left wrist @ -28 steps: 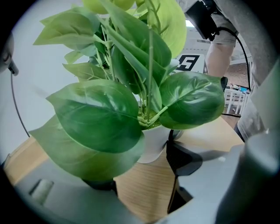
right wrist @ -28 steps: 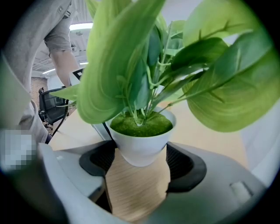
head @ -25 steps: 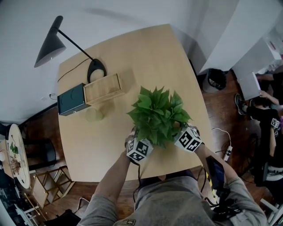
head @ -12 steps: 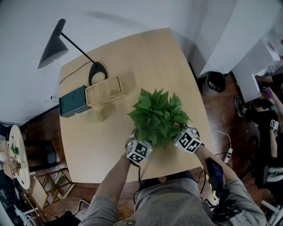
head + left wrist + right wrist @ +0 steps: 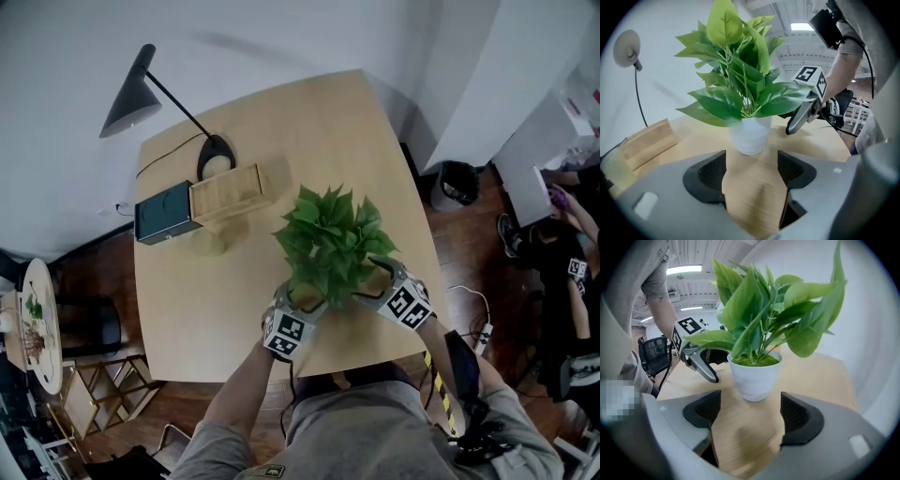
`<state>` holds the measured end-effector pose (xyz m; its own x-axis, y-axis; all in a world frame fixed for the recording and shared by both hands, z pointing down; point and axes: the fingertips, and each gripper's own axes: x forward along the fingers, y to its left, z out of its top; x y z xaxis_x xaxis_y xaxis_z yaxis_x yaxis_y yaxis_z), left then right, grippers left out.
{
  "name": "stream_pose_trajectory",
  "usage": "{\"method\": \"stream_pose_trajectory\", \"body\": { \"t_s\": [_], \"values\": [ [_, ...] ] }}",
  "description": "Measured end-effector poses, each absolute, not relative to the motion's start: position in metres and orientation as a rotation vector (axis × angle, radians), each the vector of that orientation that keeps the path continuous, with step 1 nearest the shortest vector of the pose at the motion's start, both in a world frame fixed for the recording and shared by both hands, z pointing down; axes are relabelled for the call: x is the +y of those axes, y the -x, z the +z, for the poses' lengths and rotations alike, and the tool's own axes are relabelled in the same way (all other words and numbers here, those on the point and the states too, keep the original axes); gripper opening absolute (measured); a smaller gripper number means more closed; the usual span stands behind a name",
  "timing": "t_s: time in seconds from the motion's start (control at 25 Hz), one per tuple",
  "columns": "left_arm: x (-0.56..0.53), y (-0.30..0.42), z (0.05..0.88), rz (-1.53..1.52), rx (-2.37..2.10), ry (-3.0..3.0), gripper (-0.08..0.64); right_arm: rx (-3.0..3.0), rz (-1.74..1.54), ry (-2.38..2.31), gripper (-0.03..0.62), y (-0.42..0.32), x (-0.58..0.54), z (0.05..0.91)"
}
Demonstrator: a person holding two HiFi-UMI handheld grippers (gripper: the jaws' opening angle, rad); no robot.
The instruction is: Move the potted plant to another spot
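Pot [image 5: 754,378] w/ leafy plant [image 5: 764,319] sits on table [image 5: 818,376]; L claw [image 5: 751,173] & R claw [image 5: 751,416] released, empty.

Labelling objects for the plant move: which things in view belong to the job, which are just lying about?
Job: plant, left gripper and right gripper (jaws open on both), table.
Lying about: lamp, dark box, wooden box.
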<state>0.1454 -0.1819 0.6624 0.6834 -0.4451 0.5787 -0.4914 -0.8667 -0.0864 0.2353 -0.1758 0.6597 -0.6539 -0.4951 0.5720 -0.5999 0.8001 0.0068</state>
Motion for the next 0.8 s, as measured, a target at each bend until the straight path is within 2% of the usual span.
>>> {"method": "stream_pose_trajectory", "body": {
  "t_s": [0.36,0.56,0.68,0.8],
  "values": [
    [-0.142,-0.140,0.637,0.717,-0.990,-2.731,0.299,-2.488,0.225,-0.824,0.407,-0.240,-0.144,0.637],
    [-0.115,-0.142,0.610,0.551,-1.021,-2.725,0.253,-2.545,0.258,-0.879,0.402,-0.233,-0.120,0.612],
    [-0.097,-0.145,0.588,0.434,-1.020,-2.714,0.201,-2.585,0.285,-0.916,0.346,-0.226,-0.101,0.593],
    [-0.076,-0.141,0.570,0.349,-1.018,-2.684,0.104,-2.627,0.309,-0.960,0.260,-0.214,-0.079,0.573]
  ]
}}
